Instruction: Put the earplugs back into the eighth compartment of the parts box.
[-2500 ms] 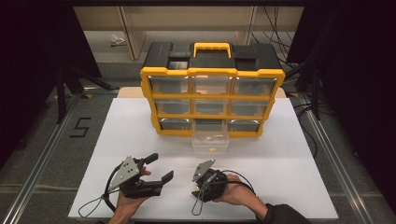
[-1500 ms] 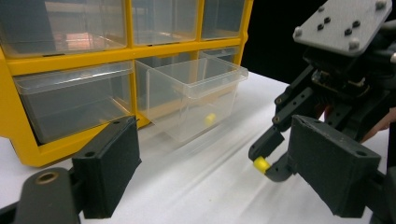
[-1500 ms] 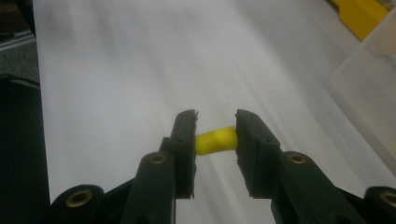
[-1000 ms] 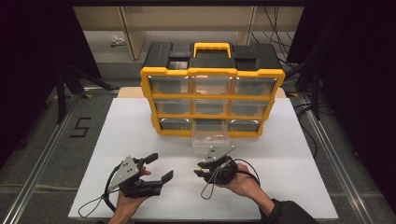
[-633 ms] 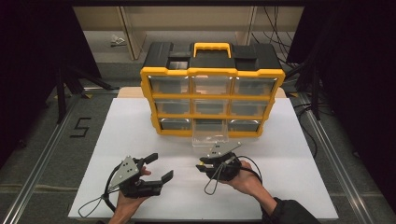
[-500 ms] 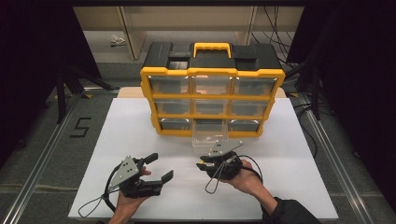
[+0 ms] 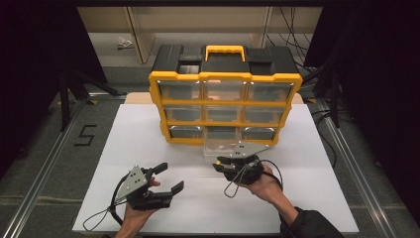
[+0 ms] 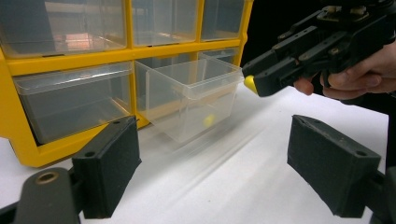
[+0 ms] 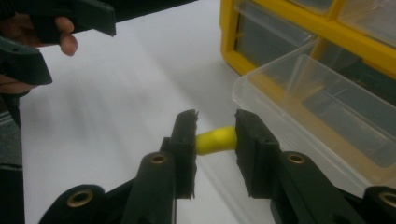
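Left gripper [image 7: 167,179] is held low with jaws spread wide; right gripper [image 9: 215,140] is clamped, its hand [image 7: 262,182] reaching forward.

Bright overhead light on the white table [image 7: 148,129], dark surroundings, soft blurry gripper views with streaks

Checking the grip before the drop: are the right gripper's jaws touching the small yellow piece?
Touching. In the right gripper view, the right gripper has both black jaws pressed against the ends of the yellow piece, no gap on either side, beside the pulled-out clear drawer.
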The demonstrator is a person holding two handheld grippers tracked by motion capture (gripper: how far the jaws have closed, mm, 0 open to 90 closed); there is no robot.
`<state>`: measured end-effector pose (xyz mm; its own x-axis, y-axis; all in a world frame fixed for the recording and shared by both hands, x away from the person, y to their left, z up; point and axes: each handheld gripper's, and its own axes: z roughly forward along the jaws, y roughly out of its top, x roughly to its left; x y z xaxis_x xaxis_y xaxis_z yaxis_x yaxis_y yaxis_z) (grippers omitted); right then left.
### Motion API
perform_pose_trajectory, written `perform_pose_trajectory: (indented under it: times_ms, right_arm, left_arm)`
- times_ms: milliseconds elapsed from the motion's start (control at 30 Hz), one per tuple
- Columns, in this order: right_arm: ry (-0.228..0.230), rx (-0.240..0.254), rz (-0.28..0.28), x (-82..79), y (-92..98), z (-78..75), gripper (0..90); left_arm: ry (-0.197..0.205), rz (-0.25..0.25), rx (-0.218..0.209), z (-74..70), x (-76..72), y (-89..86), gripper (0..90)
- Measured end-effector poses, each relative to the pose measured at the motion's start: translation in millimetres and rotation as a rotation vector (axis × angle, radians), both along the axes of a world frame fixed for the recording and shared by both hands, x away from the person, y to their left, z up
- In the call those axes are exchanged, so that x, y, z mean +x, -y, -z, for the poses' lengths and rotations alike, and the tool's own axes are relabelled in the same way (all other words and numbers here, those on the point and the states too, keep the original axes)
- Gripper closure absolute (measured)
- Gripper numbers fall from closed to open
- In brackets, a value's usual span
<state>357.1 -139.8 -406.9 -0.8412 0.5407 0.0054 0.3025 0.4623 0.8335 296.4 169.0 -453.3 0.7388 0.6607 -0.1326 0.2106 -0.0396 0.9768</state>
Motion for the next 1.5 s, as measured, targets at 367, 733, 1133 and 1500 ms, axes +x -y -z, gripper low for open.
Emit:
perform_pose_trajectory:
  times_ms: [367, 733, 1133, 1500]
  right_arm:
    - [0.02, 0.04, 0.057, 8.1, 10.7, -5.9, 69.9]
    - [0.027, 0.097, 0.136, 20.8, 22.5, -10.4, 69.9]
    - [0.032, 0.128, 0.205, 34.1, 28.5, -11.9, 69.8]
    - [0.016, 0.13, 0.24, 43.8, 30.8, -7.3, 69.3]
  left_arm:
    - [0.0, 0.0, -0.001, 0.0, 0.1, 0.2, 16.5]
    - [0.0, 0.002, -0.002, 0.0, 0.1, 0.2, 16.5]
    - [-0.001, 0.003, -0.002, 0.3, 0.3, 0.4, 16.5]
    - [-0.001, 0.002, -0.004, 0.2, 0.3, 0.0, 16.6]
